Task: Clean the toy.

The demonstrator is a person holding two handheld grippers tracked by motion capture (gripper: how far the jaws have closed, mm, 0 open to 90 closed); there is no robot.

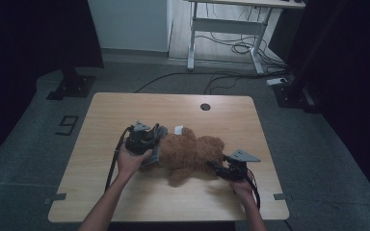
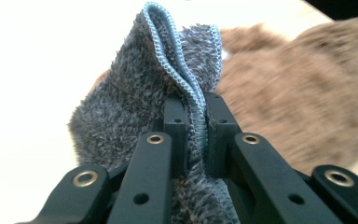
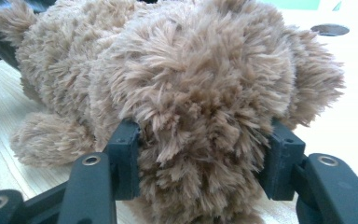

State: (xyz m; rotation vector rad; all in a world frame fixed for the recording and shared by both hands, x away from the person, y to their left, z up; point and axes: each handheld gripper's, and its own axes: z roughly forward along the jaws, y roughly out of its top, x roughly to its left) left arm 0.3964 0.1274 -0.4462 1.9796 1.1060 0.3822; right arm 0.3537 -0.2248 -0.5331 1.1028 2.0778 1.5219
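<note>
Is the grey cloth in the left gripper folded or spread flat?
Folded: the cloth shows its blue hem doubled, pinched between the left gripper jaws beside the teddy bear.

Shaggy plush teddy bear; fuzzy grey cloth; matt pale wood table

Dim overhead view, overexposed close-ups

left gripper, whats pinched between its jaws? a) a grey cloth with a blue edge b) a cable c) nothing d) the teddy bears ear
a: in the left gripper view the left gripper has its jaws closed on a folded grey cloth with blue stitching along its edge.
</note>
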